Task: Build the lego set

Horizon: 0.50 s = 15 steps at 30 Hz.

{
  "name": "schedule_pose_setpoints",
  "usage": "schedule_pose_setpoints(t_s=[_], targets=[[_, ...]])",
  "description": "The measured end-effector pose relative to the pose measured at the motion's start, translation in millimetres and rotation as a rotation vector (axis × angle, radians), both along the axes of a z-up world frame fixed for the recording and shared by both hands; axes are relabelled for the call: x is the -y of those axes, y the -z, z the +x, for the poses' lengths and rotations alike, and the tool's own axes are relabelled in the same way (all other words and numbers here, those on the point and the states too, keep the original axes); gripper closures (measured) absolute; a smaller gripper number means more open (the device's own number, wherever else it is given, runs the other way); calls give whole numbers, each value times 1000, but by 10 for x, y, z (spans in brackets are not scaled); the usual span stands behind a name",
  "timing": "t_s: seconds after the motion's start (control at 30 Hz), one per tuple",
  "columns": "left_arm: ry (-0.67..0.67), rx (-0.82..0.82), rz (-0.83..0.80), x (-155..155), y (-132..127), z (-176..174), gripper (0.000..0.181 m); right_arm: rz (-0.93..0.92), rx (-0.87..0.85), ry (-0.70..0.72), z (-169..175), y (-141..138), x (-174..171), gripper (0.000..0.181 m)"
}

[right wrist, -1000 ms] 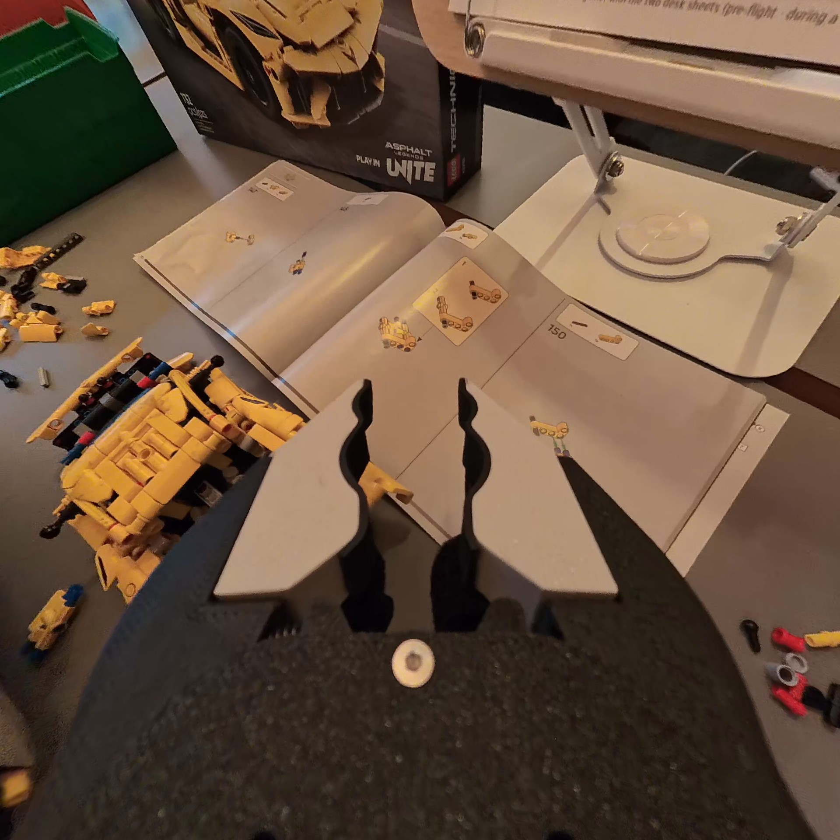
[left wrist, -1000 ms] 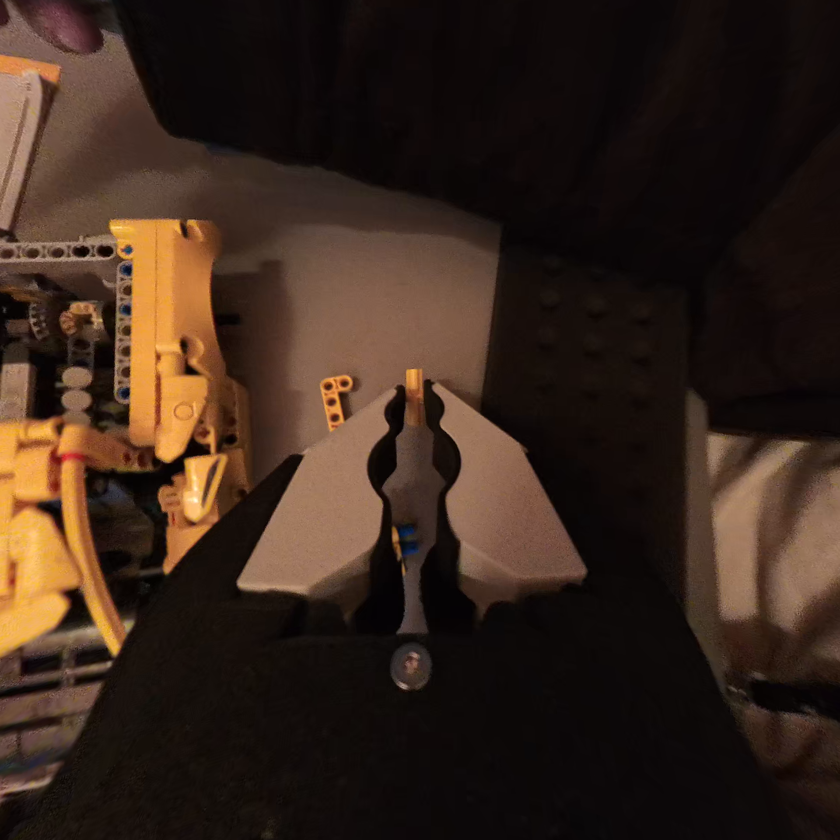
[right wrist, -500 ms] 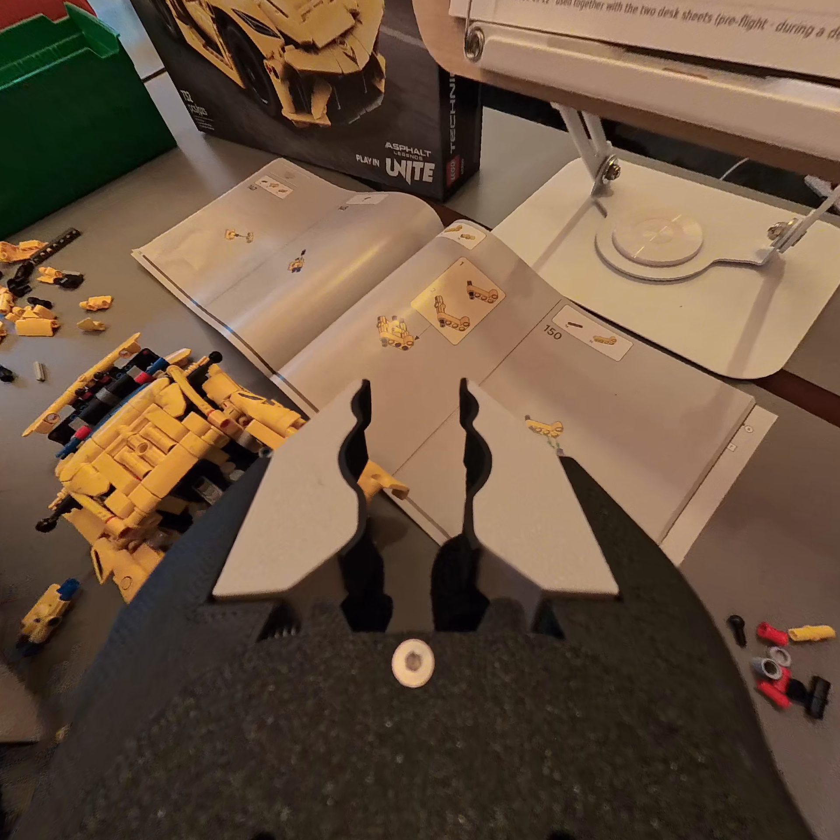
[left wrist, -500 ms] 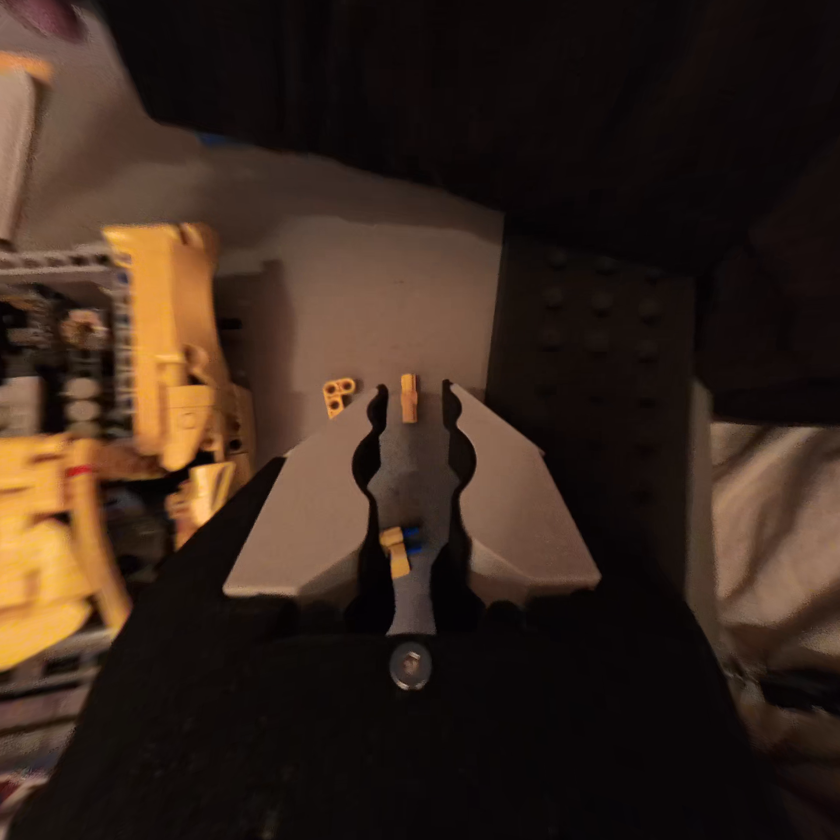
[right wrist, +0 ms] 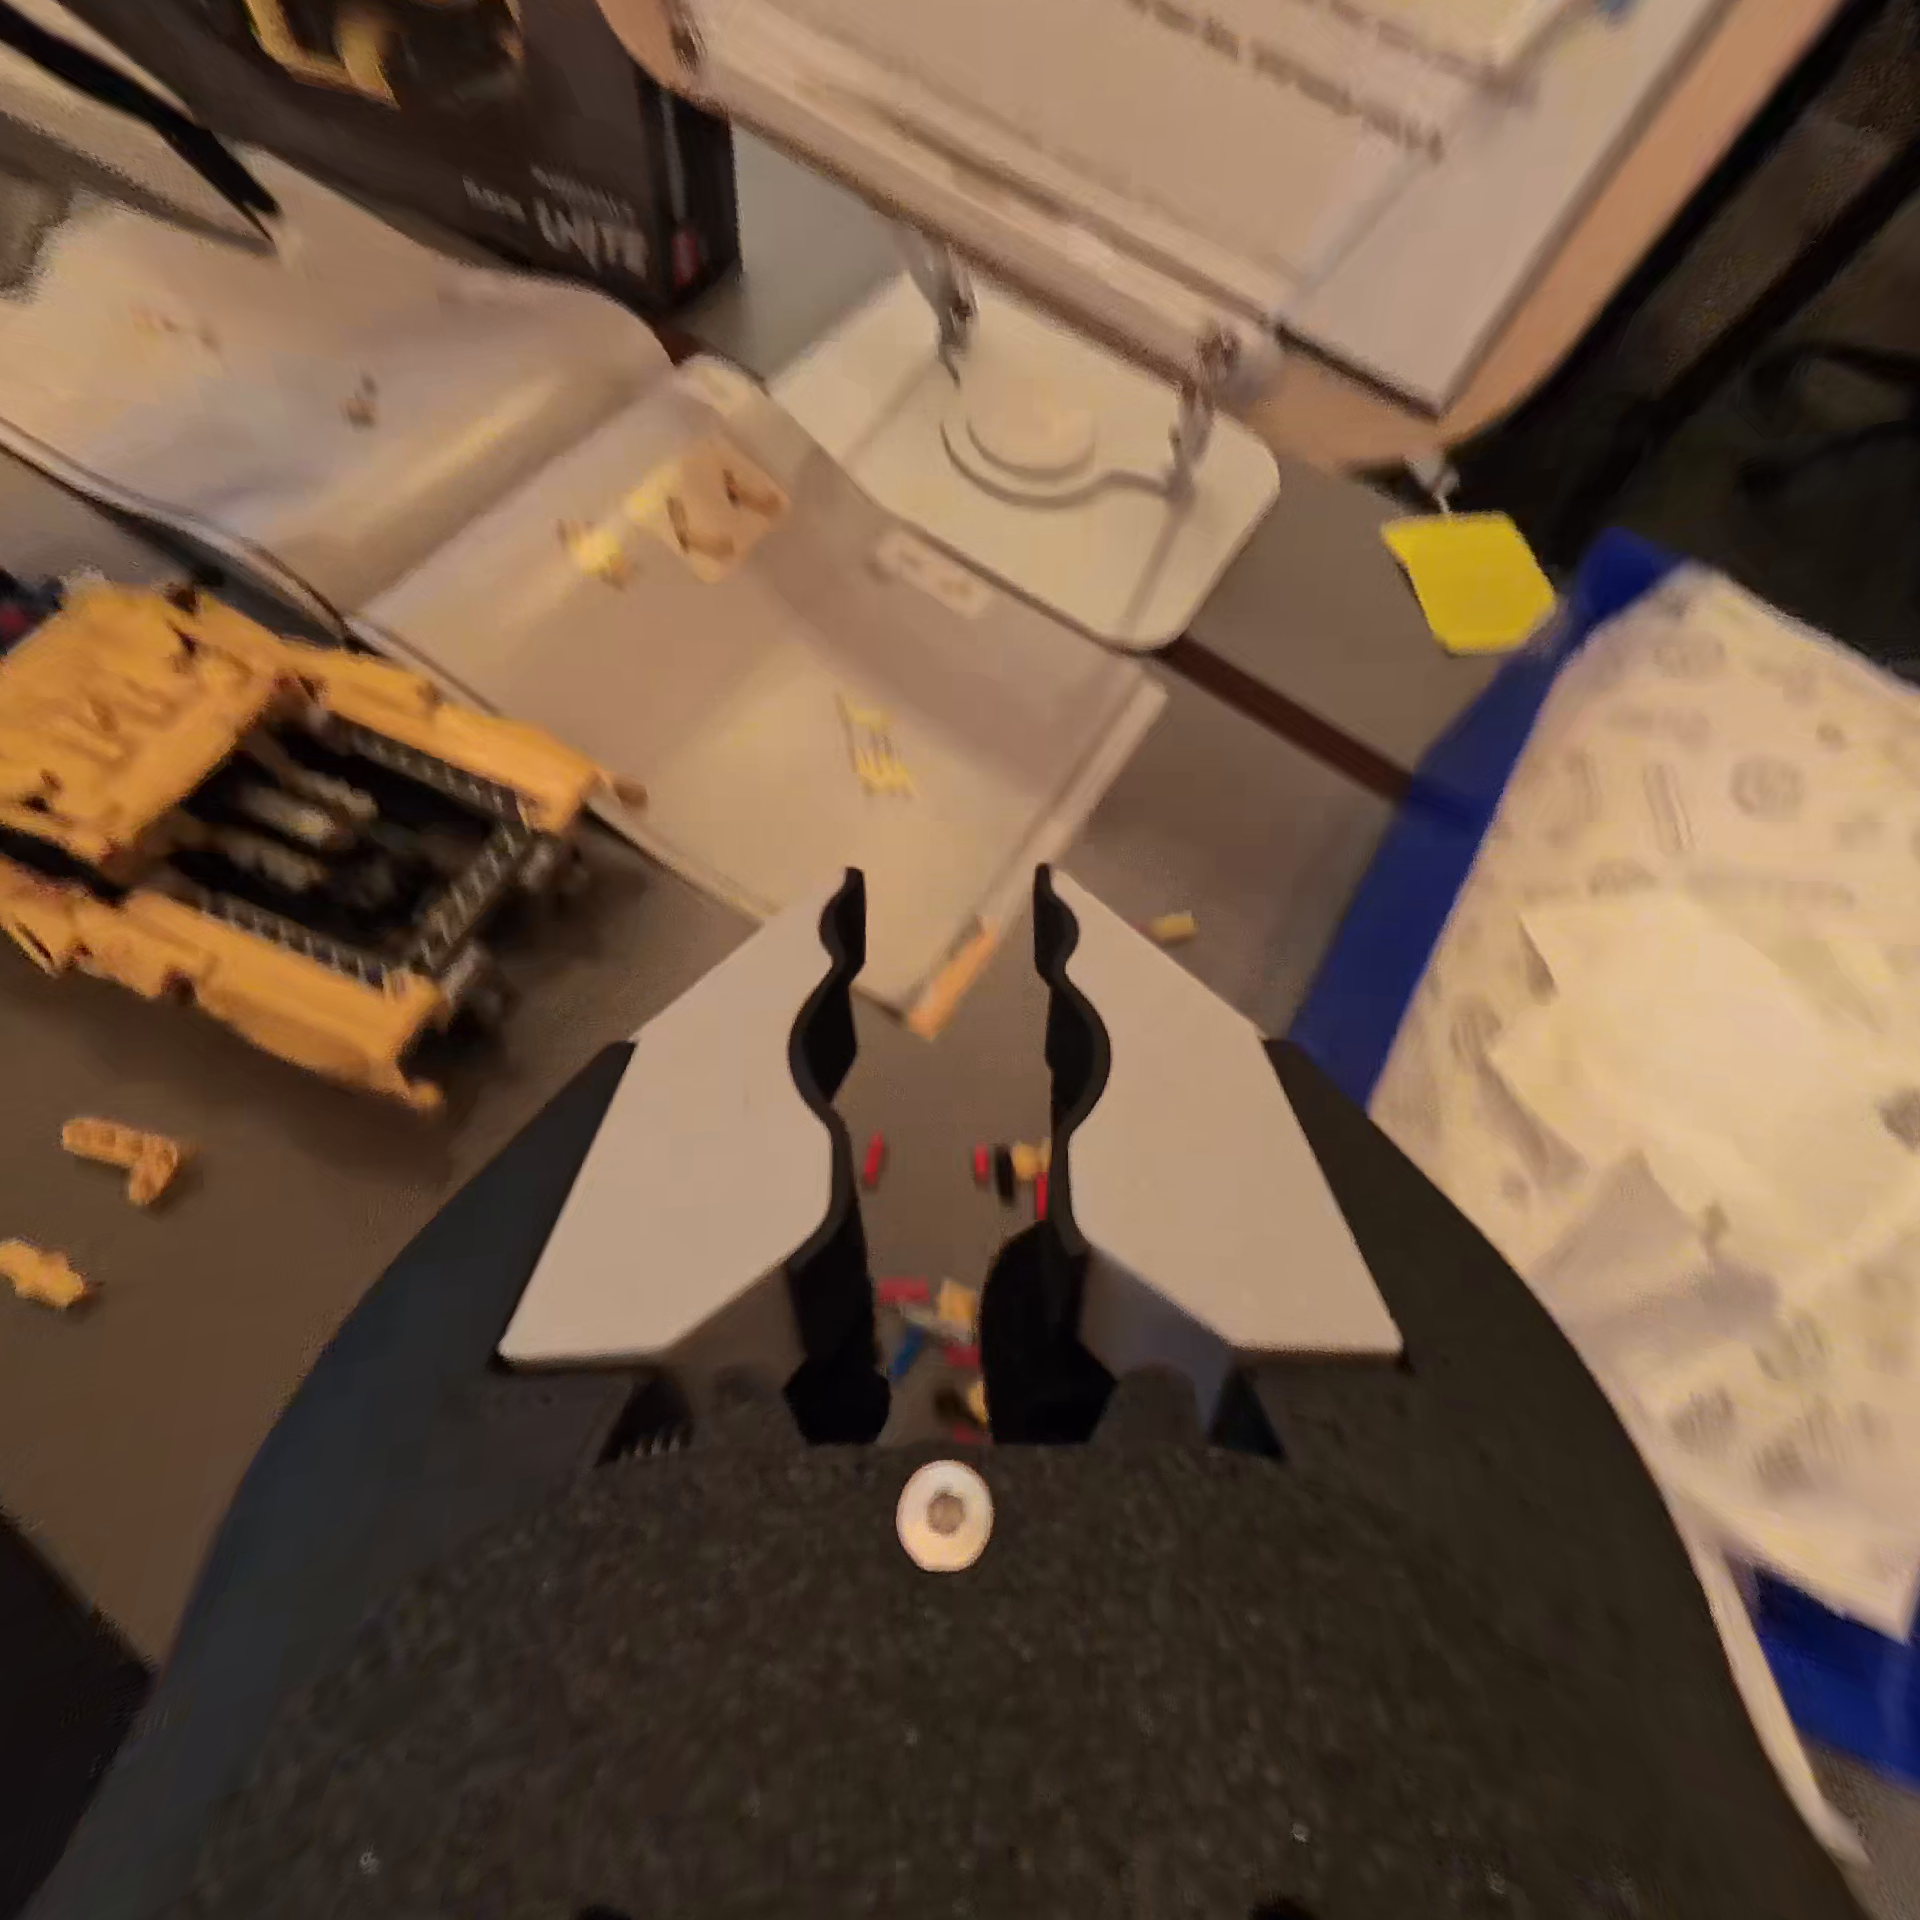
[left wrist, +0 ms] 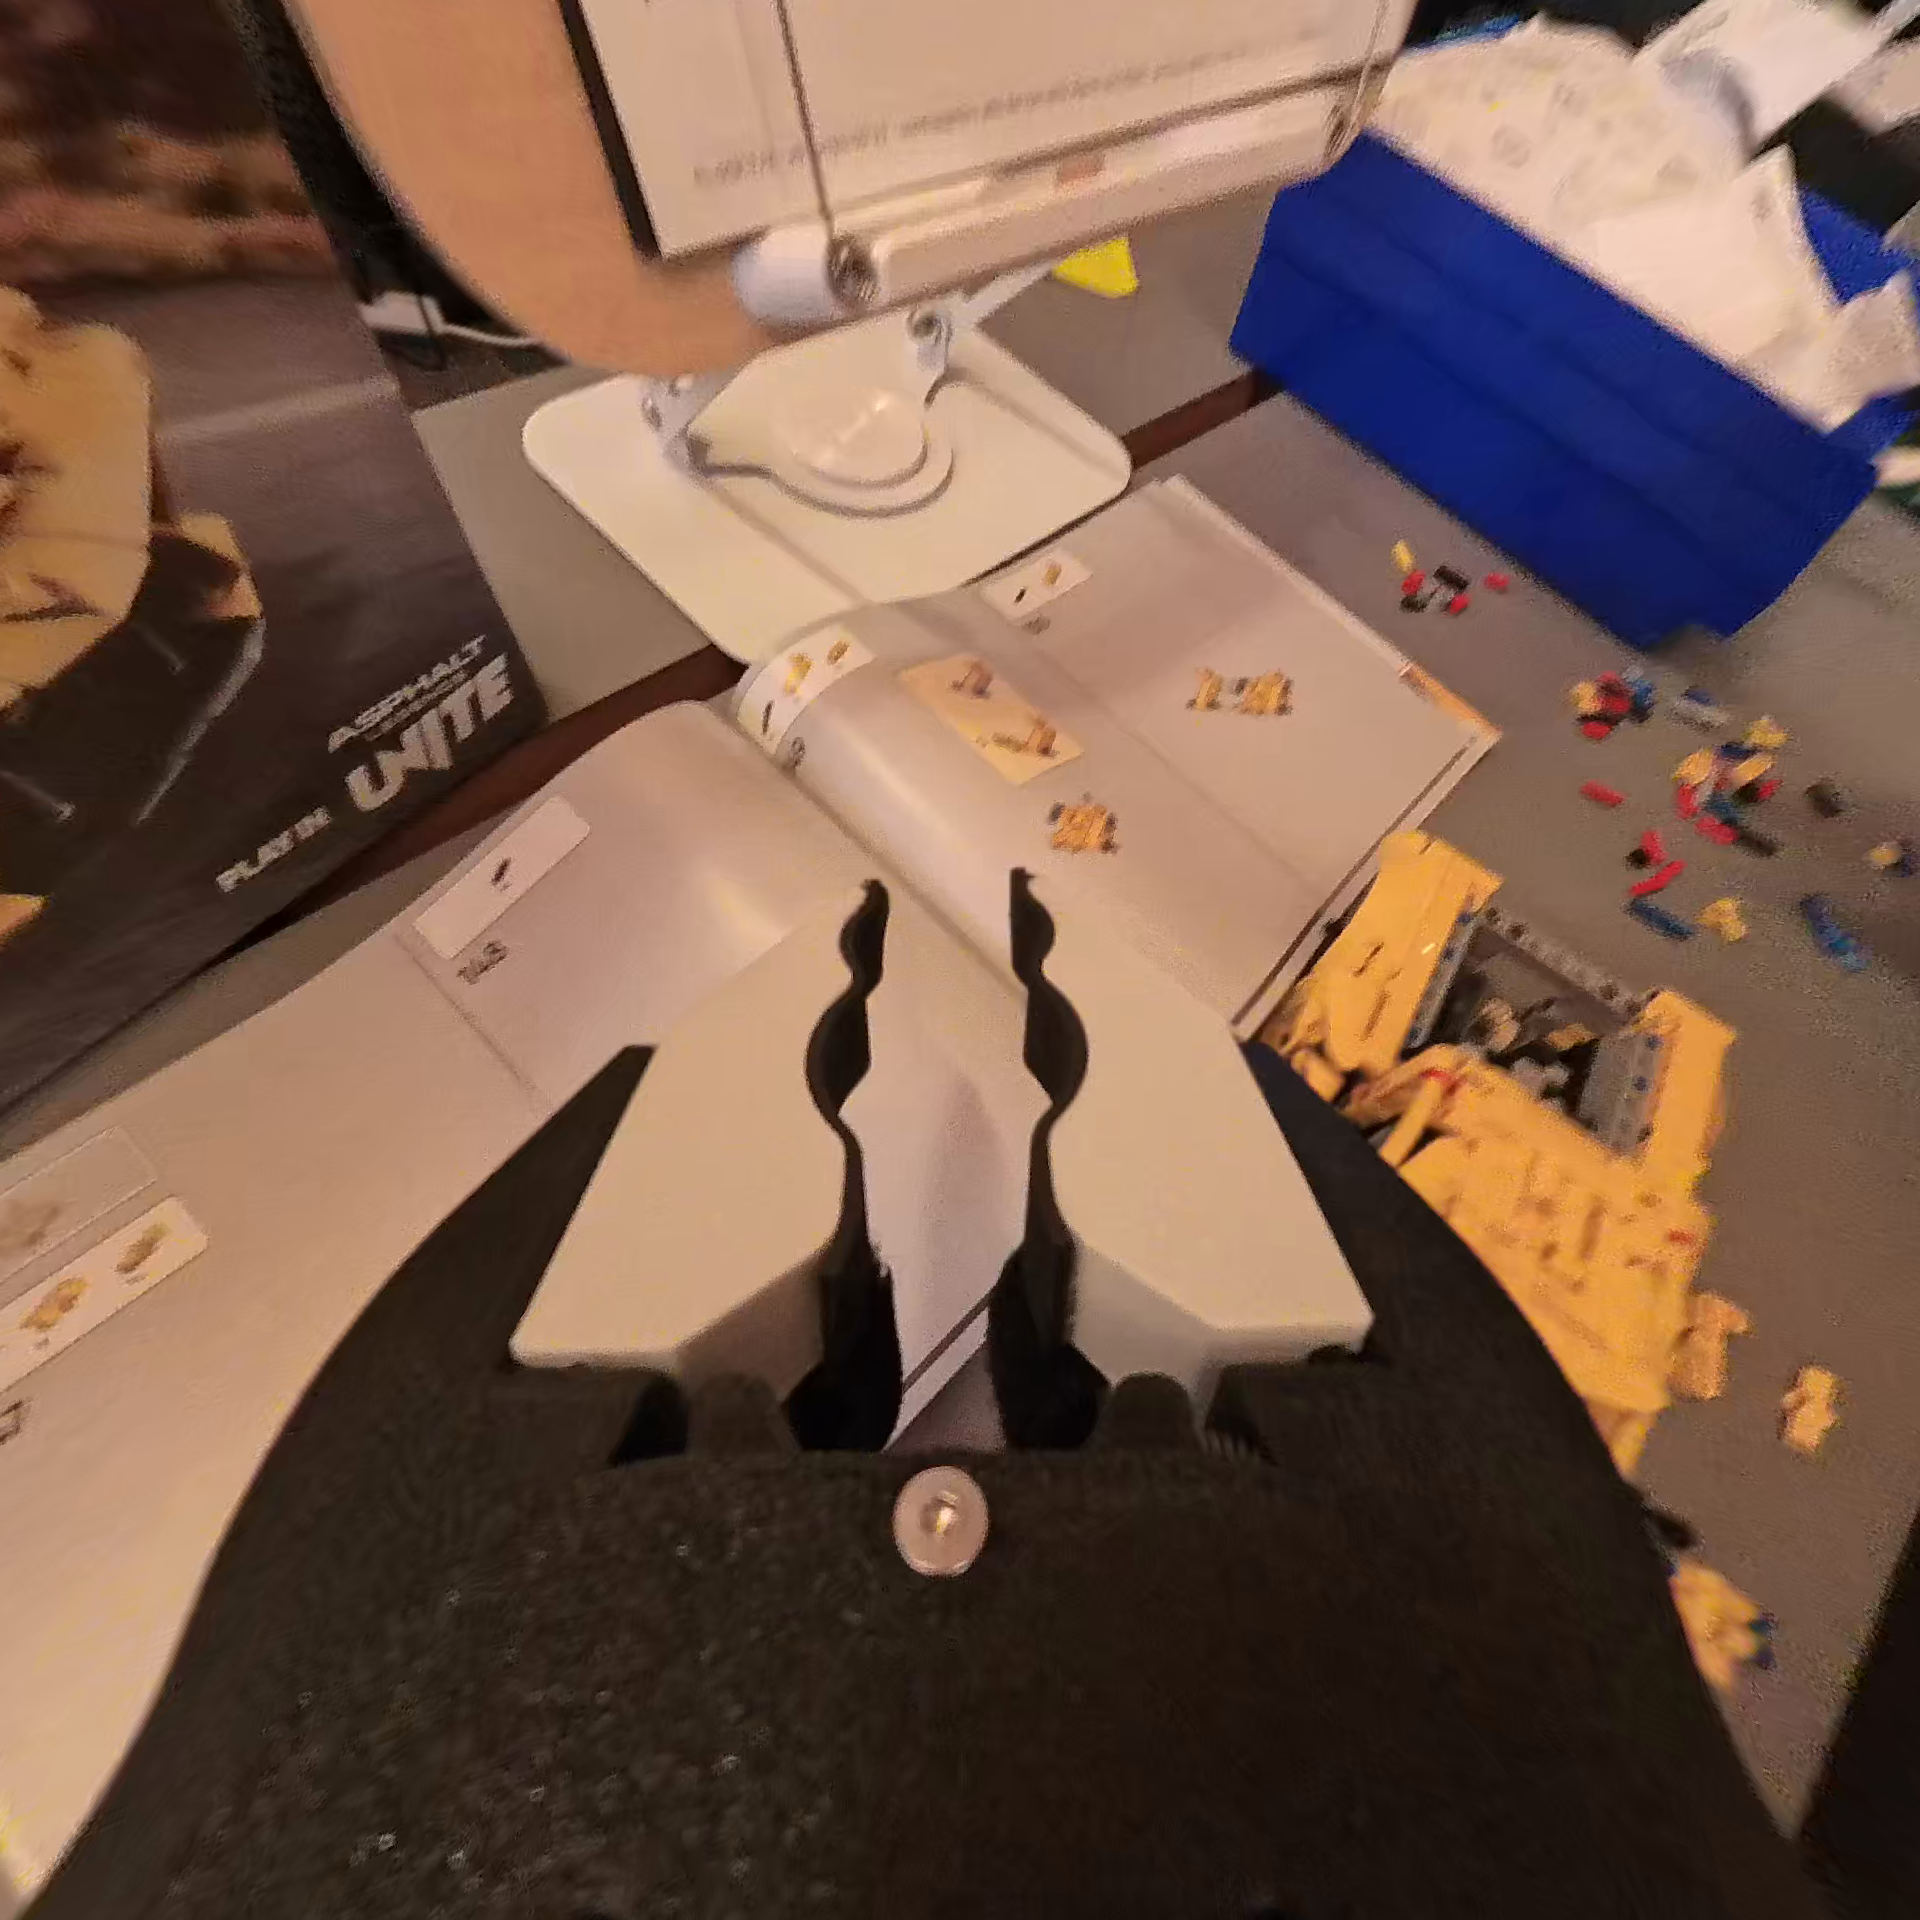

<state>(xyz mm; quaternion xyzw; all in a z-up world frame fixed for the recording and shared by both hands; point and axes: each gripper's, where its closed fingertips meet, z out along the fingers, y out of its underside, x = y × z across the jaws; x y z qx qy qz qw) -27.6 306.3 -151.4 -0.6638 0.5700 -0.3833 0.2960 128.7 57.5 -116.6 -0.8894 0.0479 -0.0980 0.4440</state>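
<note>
Beside the open instruction booklet (left wrist: 665, 935), against its right-hand edge, the half-built yellow car model (left wrist: 1507, 1122) is seen resting on the grey table (left wrist: 1829, 1195). In the right wrist view the same model (right wrist: 260, 831) lies to the left of the booklet (right wrist: 790, 727), with loose yellow pieces (right wrist: 125, 1153) near it and a scatter of small red, blue and yellow pins (right wrist: 935, 1320) on the booklet's near side.

The left gripper (left wrist: 945, 894) is held over the booklet with its jaws parted and nothing between them. The right gripper (right wrist: 945, 883) is likewise spread and empty, above the small pins.

The model is judged light but fragile: it is stiff plastic, pinned together, with panels that could pop off under a squeeze. It is best taken by the dark beam frame (right wrist: 468, 914) showing at its open end, not by the yellow shell. The pins are tiny, smooth and apt to slip or roll, so they should be pinched across the middle at the fingertips. Both views are blurred, so finer detail cannot be told.
</note>
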Motion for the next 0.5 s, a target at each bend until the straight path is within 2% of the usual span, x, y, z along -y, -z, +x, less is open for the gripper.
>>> schedule_pose_setpoints(t_s=[0.1,0.23,0.33,0.5], targets=[[-40,12,73,-145,90,-136,158,-107,-44,80,64,345,491,145],[10,-19,28,-54,249,-142,158,-224,-144,101,-110,911,949,153],[24,-35,66,-10,306,-127,158,-239,-181,107,-267,1152,1022,163],[41,-14,87,54,233,-120,158,-265,-158,130,-276,1292,1056,171]])
